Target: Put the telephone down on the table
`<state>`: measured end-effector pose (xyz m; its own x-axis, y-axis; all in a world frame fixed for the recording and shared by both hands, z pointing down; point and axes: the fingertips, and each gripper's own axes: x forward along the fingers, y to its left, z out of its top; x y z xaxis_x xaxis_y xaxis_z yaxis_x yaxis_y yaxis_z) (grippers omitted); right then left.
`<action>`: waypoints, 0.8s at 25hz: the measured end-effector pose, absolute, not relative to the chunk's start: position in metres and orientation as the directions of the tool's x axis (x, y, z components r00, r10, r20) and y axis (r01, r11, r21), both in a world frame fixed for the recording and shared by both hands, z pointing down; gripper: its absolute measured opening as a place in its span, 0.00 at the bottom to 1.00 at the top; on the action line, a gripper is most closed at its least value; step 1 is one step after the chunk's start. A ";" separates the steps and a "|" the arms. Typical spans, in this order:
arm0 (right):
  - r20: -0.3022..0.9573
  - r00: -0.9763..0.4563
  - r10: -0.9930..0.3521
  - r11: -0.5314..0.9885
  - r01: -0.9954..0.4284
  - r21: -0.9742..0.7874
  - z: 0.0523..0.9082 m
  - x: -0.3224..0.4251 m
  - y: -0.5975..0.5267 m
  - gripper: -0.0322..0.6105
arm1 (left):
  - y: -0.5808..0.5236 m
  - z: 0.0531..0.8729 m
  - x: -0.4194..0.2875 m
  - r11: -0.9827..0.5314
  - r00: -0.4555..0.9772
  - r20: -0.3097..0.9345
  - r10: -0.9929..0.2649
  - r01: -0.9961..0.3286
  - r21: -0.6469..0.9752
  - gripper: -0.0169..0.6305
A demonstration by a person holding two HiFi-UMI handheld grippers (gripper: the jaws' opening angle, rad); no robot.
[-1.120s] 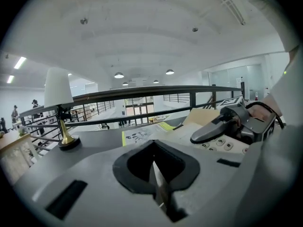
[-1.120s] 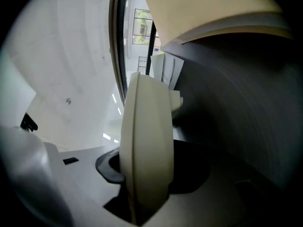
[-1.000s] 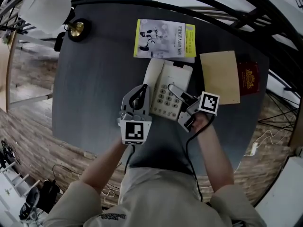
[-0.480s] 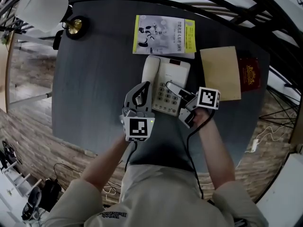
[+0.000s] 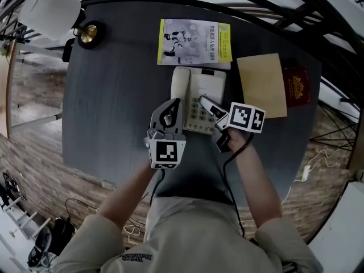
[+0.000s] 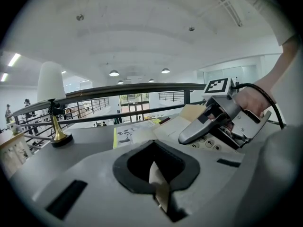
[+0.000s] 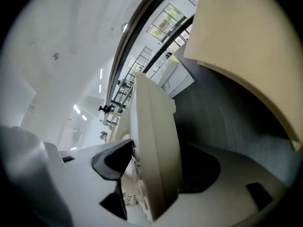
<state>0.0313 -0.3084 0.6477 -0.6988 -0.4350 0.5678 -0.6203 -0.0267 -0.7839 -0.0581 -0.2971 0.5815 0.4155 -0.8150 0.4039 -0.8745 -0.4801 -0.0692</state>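
A cream push-button telephone (image 5: 199,92) lies on the dark grey table (image 5: 114,95), its handset in the cradle on the left. My left gripper (image 5: 172,106) sits at the phone's near left edge; in the left gripper view its jaws (image 6: 158,176) are closed on a thin cream edge of the telephone. My right gripper (image 5: 206,104) straddles the phone's near right edge. Its jaws are opening: the phone body (image 7: 156,141) stands between them, and the upper finger (image 6: 199,126) hangs just above the keypad without pressing on it.
A yellow-edged magazine (image 5: 195,41) lies just beyond the phone. A tan envelope (image 5: 261,86) and a red passport (image 5: 297,87) lie to its right. A white lamp (image 5: 51,10) on a brass base stands at the far left corner. A railing runs behind the table.
The right gripper has rolled and its jaws have spread, the upper finger lifting off the keypad. The left gripper has hardly moved.
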 end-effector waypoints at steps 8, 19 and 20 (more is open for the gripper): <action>0.760 -0.454 -0.465 0.081 -0.876 -0.475 0.651 0.049 -0.311 0.54 | -0.290 0.587 -0.052 -0.505 0.446 0.409 -0.796 -0.862 -0.043 0.03; 0.770 -0.312 -0.556 0.083 -0.943 -0.322 0.633 0.070 -0.314 0.54 | -0.289 0.579 -0.049 -0.508 0.449 0.404 -0.797 -0.860 -0.048 0.03; 0.765 -0.306 -0.567 0.087 -0.945 -0.314 0.627 0.073 -0.313 0.54 | -0.289 0.575 -0.049 -0.503 0.444 0.403 -0.800 -0.863 -0.048 0.03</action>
<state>0.0726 -0.3133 0.6273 -0.3064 -0.5668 0.7647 -0.9454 0.0872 -0.3142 -0.0493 -0.2889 0.5749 0.4443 -0.8001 0.4031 -0.8628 -0.5033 -0.0479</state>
